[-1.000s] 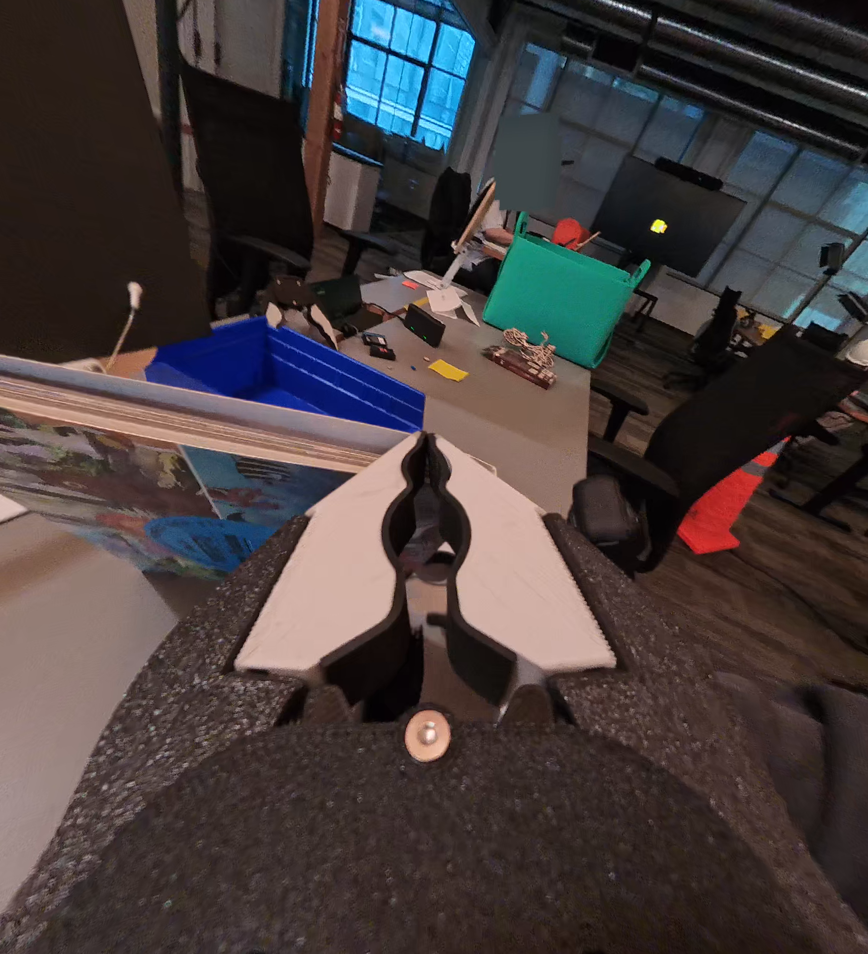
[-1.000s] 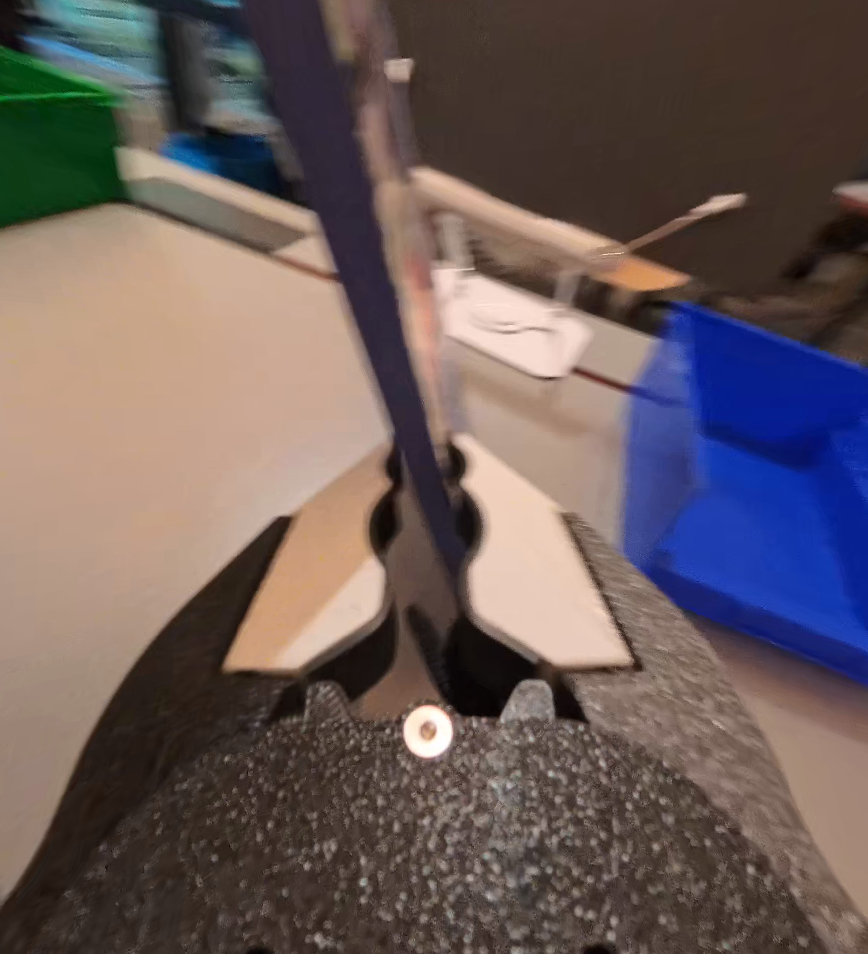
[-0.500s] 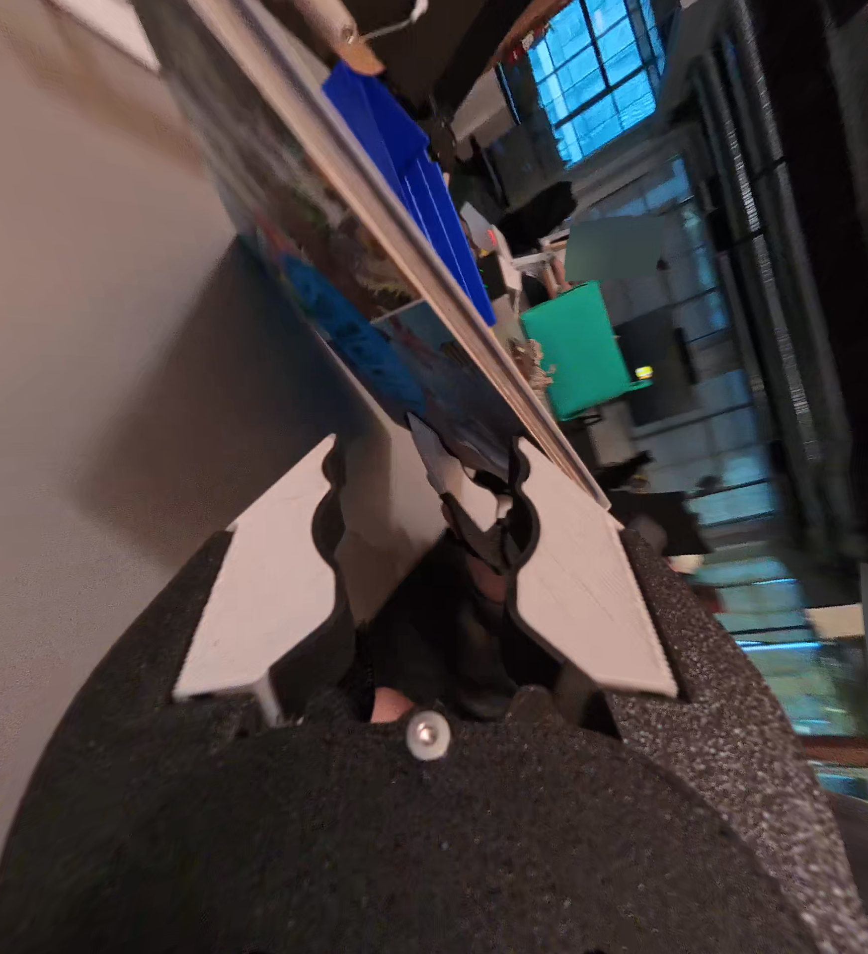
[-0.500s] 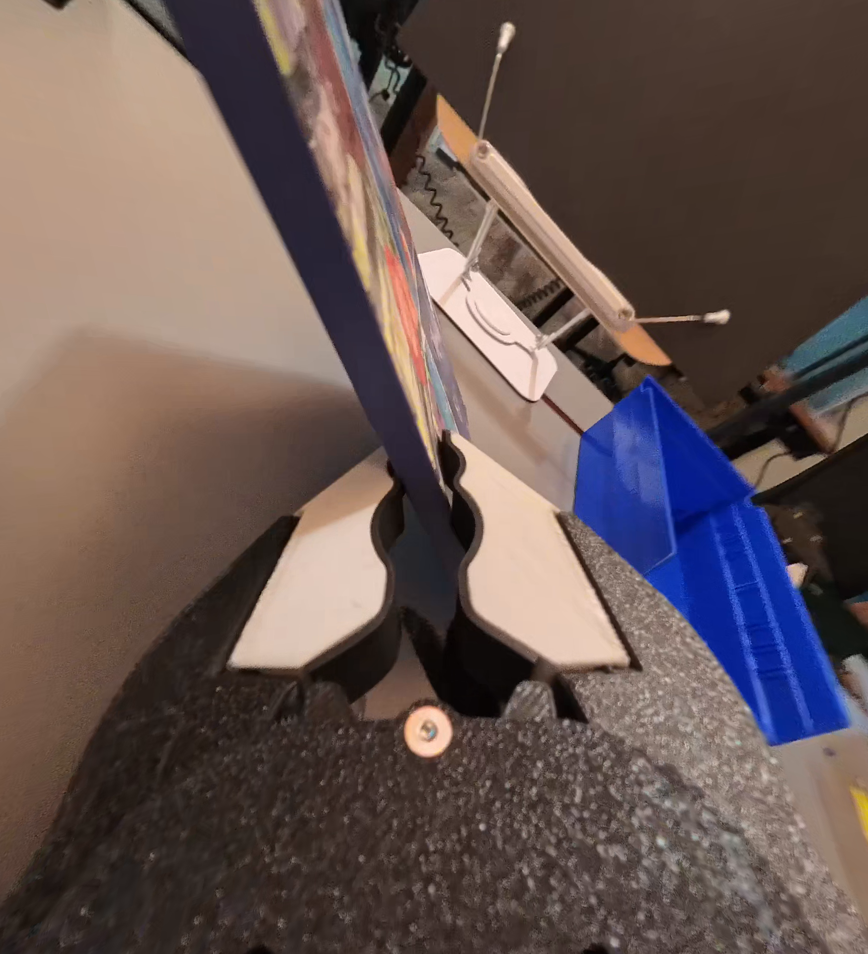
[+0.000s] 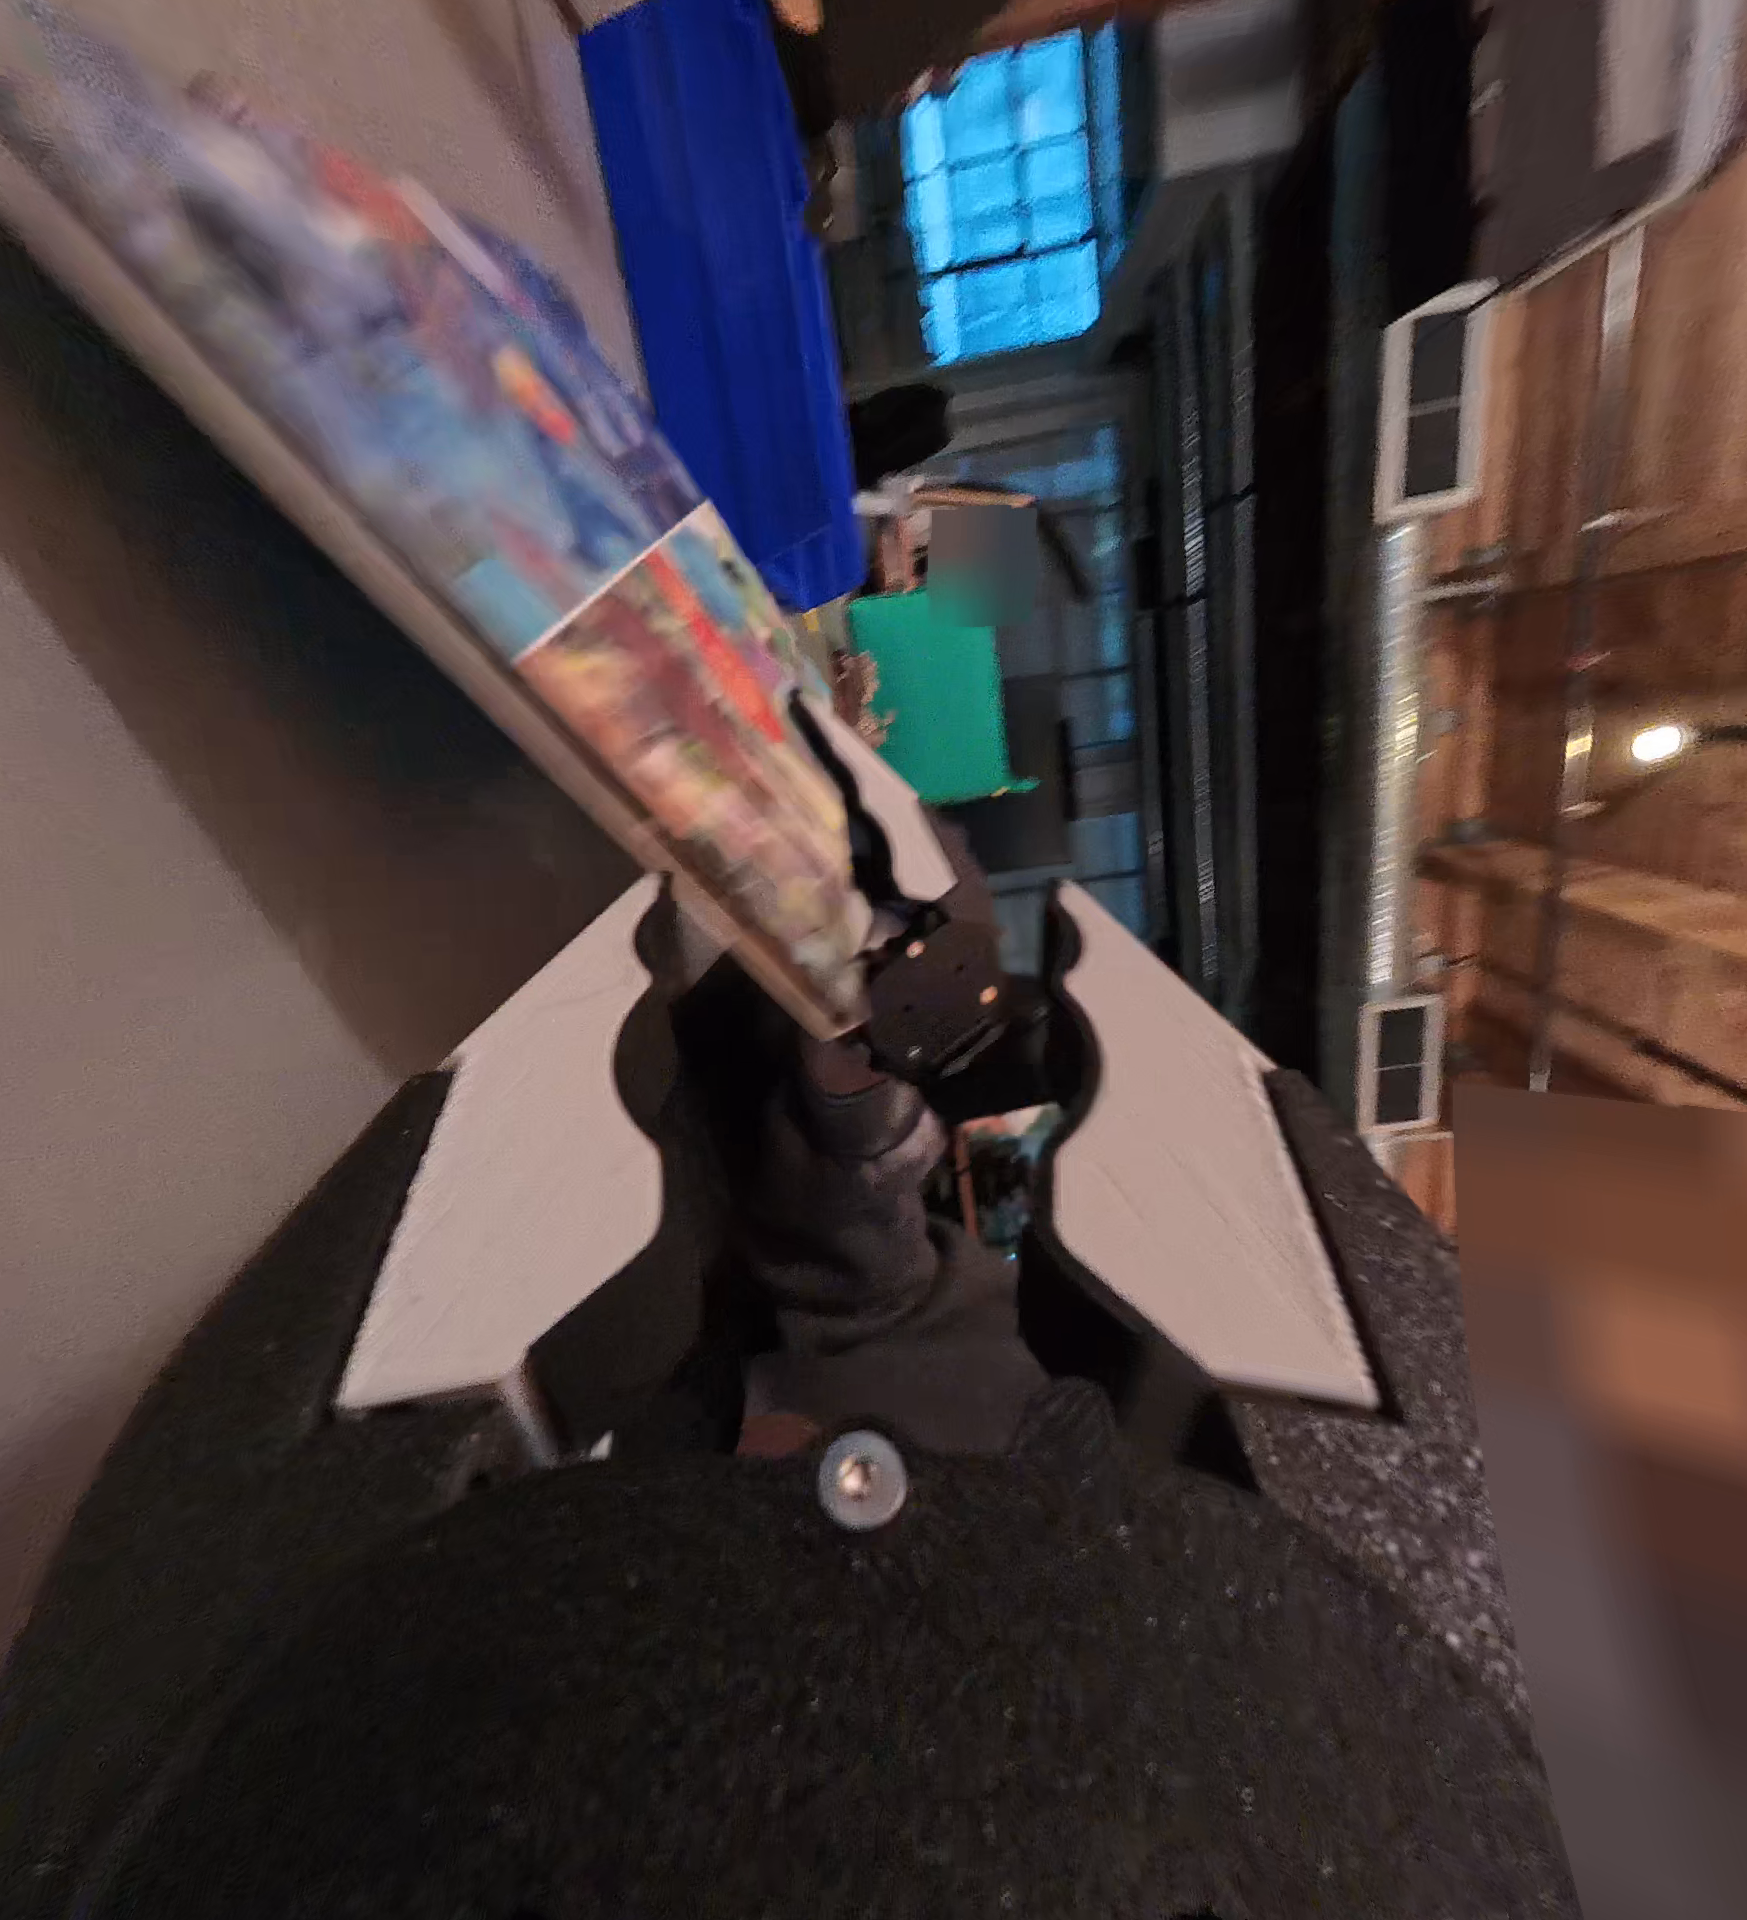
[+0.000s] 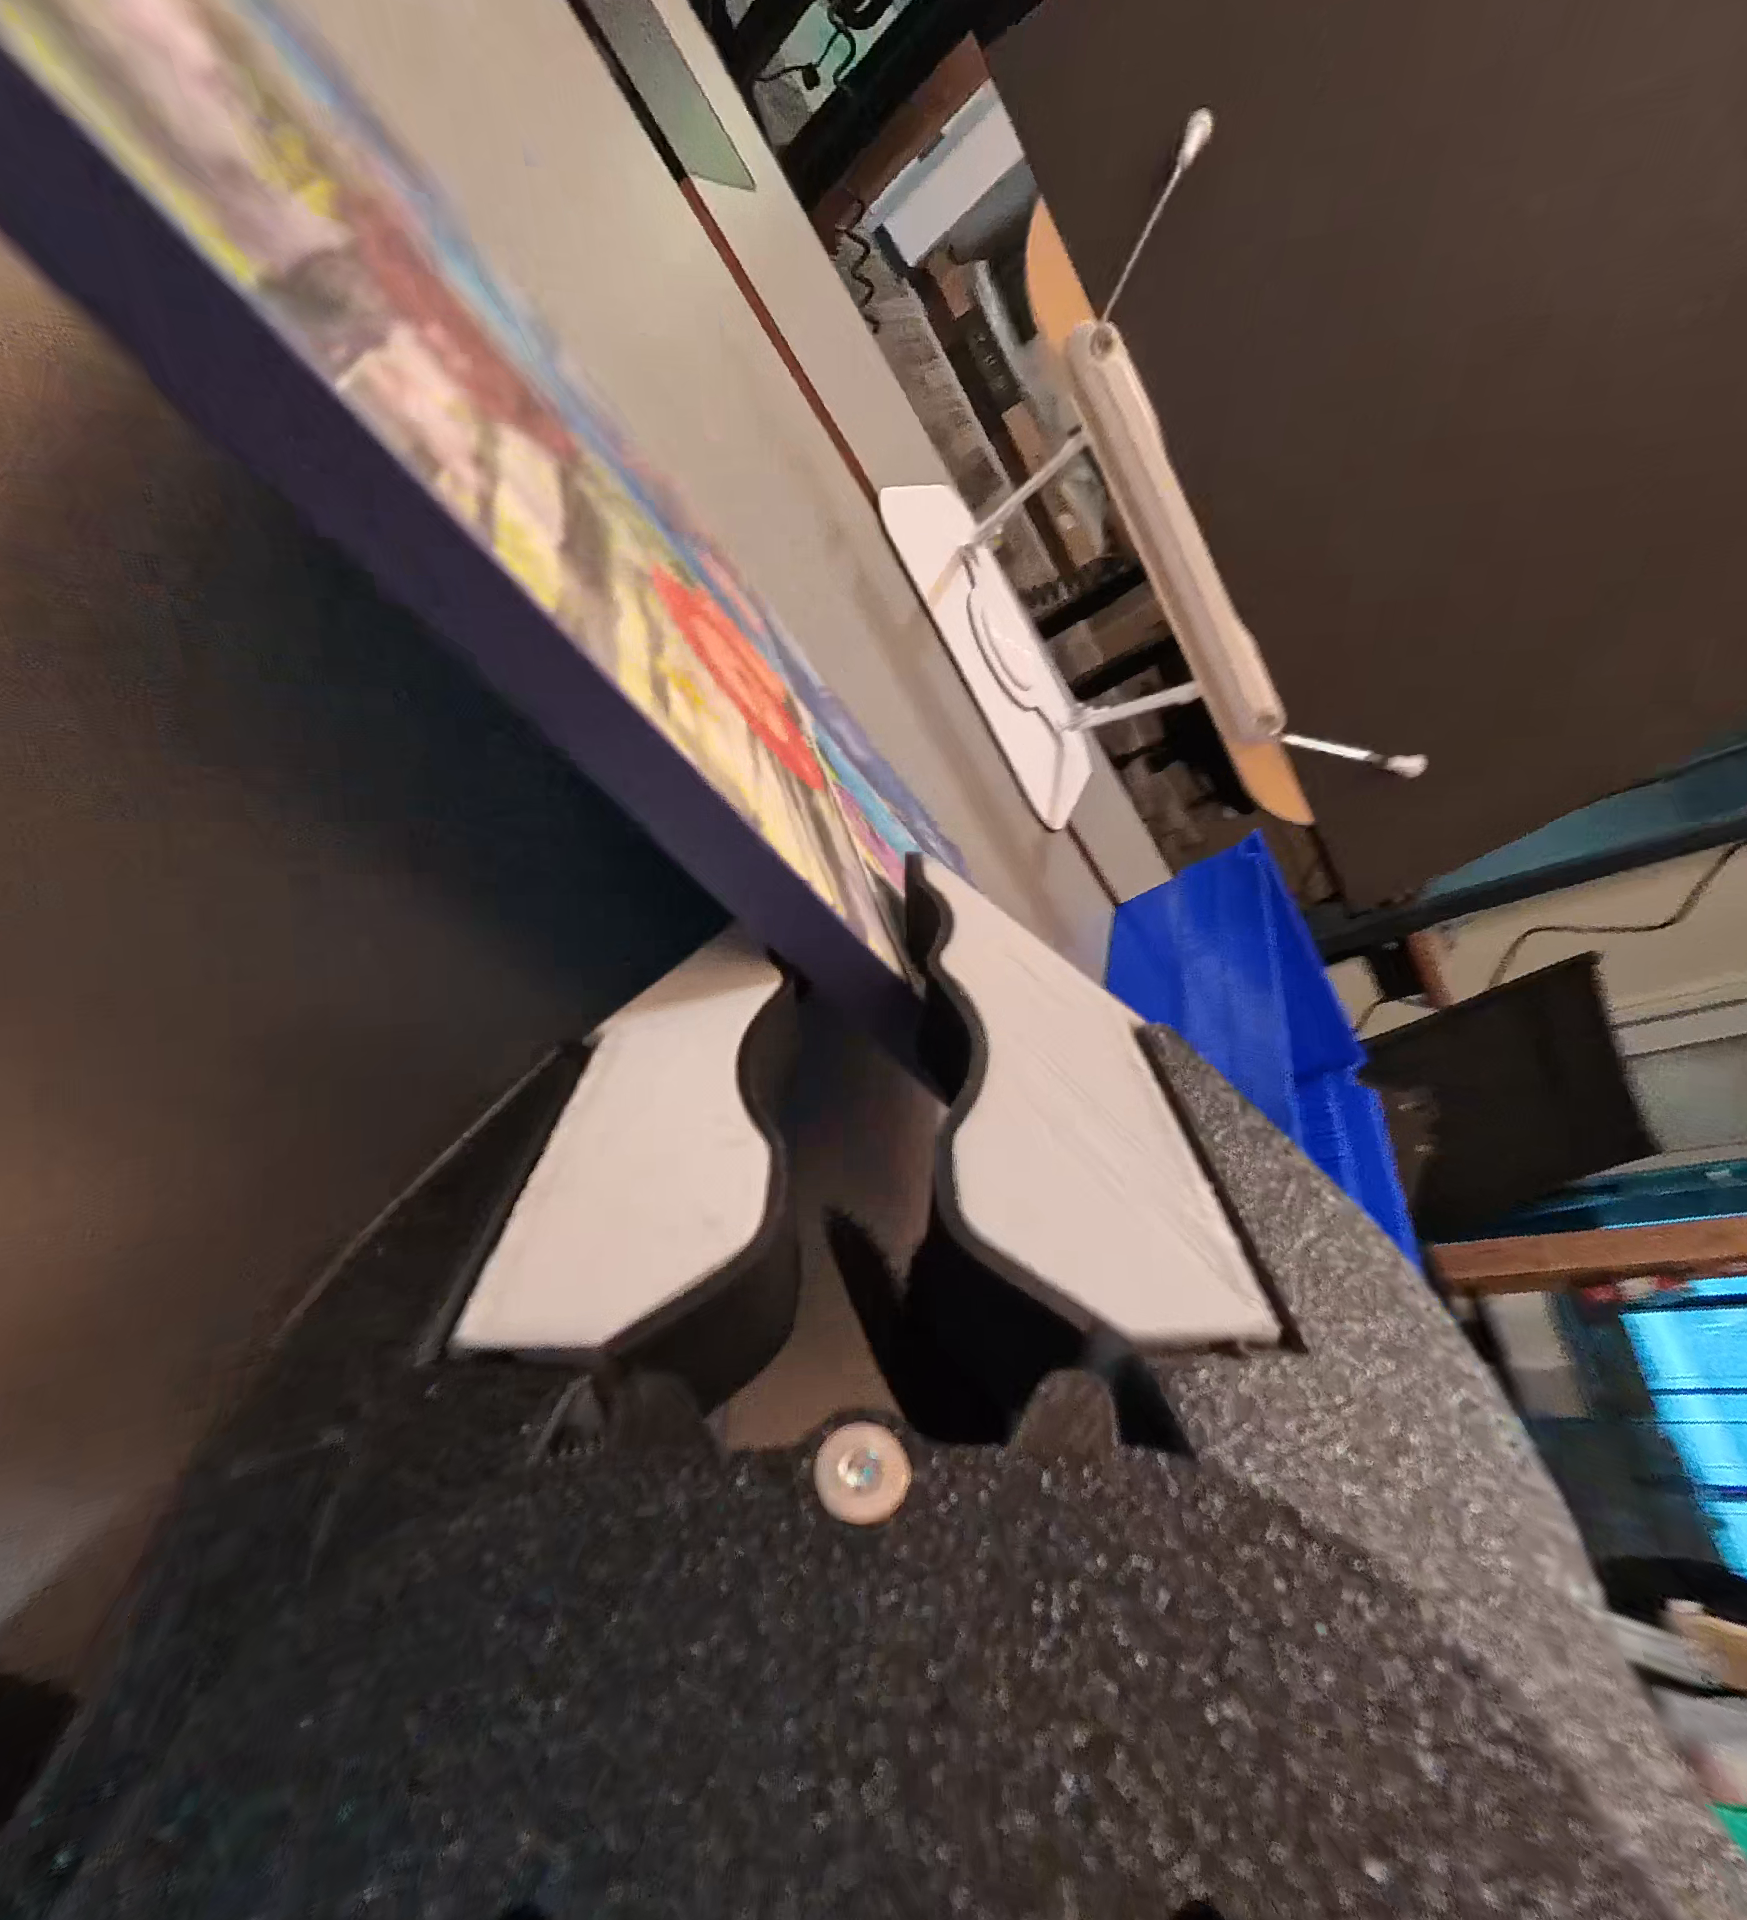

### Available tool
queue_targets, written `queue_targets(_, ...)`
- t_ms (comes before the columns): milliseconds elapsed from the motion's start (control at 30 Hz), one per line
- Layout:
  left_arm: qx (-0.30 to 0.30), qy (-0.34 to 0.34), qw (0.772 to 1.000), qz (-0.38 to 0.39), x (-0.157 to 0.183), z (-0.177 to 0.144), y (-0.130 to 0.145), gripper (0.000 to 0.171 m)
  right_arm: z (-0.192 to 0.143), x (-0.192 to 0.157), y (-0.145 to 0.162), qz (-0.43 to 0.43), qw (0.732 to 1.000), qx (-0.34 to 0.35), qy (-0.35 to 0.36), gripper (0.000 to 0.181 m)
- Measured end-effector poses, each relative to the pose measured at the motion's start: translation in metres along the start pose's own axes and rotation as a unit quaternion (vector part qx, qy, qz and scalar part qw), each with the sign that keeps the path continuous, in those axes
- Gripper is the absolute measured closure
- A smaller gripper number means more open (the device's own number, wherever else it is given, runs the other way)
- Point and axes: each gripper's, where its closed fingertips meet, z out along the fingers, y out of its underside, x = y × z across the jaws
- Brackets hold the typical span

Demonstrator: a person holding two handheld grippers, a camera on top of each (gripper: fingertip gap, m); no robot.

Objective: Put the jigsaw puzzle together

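Observation:
A flat puzzle board (image 6: 557, 520) with a colourful printed face and a dark purple edge is tilted up off the table. My right gripper (image 6: 838, 920) is shut on its near edge. In the left wrist view the same board (image 5: 536, 499) runs down from the upper left, blurred. Its end lies between the fingers of my left gripper (image 5: 858, 904), which is wide open and does not clamp it. The right gripper's white finger (image 5: 890, 821) shows just behind the board's end. No loose puzzle pieces are visible.
A blue bin (image 6: 1233, 987) stands on the grey table (image 6: 723, 343), also seen in the left wrist view (image 5: 723, 312). A white wire stand (image 6: 1004, 644) sits at the table's back. A green bag (image 5: 936, 707) stands farther off. A dark sleeve (image 5: 848, 1226) is behind my left fingers. Some 20 cm of space lies between my two pairs of fingers.
My left gripper went from shut to wide open and moved up to the board's end. Both views rolled as the board tipped. My right gripper kept its hold on the board.

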Motion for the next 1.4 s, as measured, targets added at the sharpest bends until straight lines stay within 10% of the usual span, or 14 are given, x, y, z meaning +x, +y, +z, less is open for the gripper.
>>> queue_targets(300, 0.017, -0.038, 0.997, -0.062, -0.042, 0.017, 0.008, 0.089, -0.006, -0.02, -0.019, -0.044, 0.999, 0.029, 0.007, 0.169)
queue_targets(433, 0.014, -0.093, 0.995, -0.045, -0.059, 0.028, -0.017, 0.11, -0.013, -0.048, -0.028, -0.127, 0.991, 0.05, -0.006, 0.169)
queue_targets(500, 0.002, -0.136, 0.99, -0.036, -0.078, 0.027, -0.024, 0.156, -0.015, -0.061, -0.026, -0.137, 0.989, 0.056, -0.025, 0.168)
queue_targets(767, -0.063, -0.143, 0.979, 0.127, -0.034, 0.012, -0.056, 0.163, -0.05, -0.065, -0.004, 0.027, 0.97, 0.092, -0.223, 0.133)
queue_targets(933, -0.13, -0.184, 0.938, 0.265, 0.025, -0.009, -0.092, 0.163, -0.037, -0.028, 0.056, 0.252, 0.893, 0.036, -0.371, 0.121)
queue_targets(1100, -0.219, -0.272, 0.874, 0.339, 0.07, -0.006, -0.11, 0.162, -0.005, -0.013, 0.032, 0.35, 0.816, 0.053, -0.457, 0.113)
queue_targets(1200, -0.271, -0.283, 0.84, 0.376, 0.08, -0.001, -0.105, 0.163, 0.012, -0.034, 0.01, 0.4, 0.718, 0.03, -0.569, 0.105)
queue_targets(1400, -0.295, -0.183, 0.795, 0.498, 0.105, -0.03, -0.071, 0.164, 0.019, -0.059, -0.002, 0.372, 0.695, 0.041, -0.614, 0.107)
